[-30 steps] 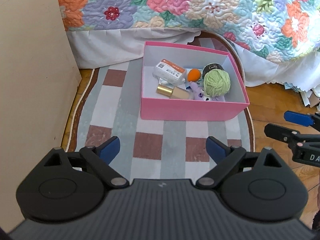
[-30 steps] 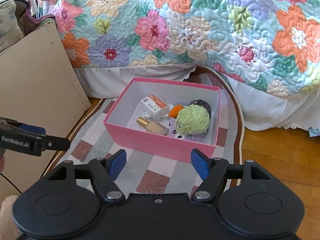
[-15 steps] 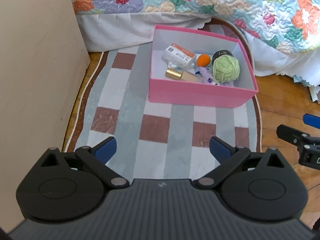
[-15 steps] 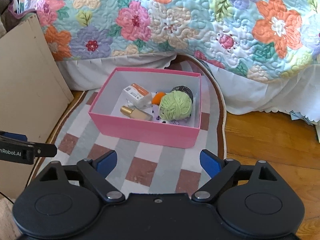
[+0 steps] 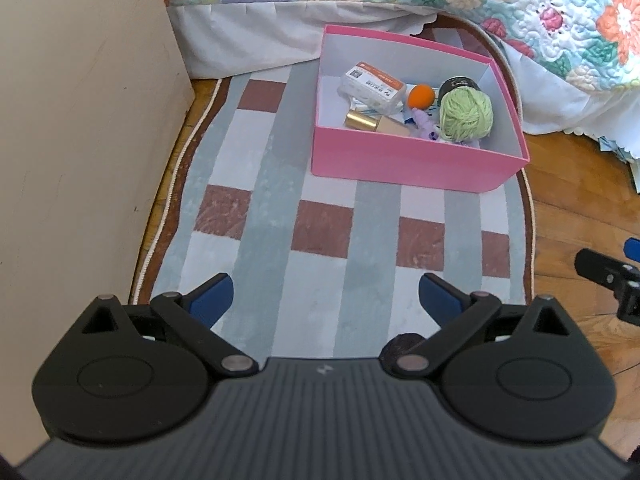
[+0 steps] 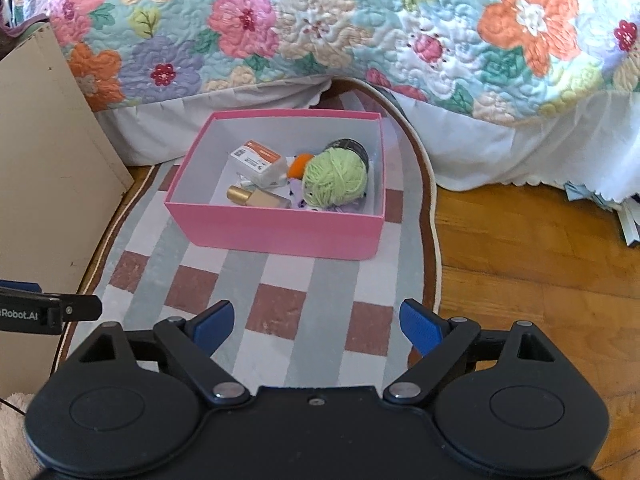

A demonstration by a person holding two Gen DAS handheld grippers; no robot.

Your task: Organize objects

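Note:
A pink box stands on a checked rug. Inside lie a green yarn ball, a white and orange packet, a gold-capped bottle, a small orange ball, a black round tin and a purple toy. My left gripper is open over the rug, well short of the box, nothing between its fingers. My right gripper is open too, also empty, over the rug's near right part.
The checked rug lies on a wooden floor. A beige panel stands at the left. A bed with a floral quilt rises behind the box. Papers lie at the far right.
Both grippers' jaws have spread wider. Both views have tilted further down, so the box sits higher in the left view and the rug fills more of it.

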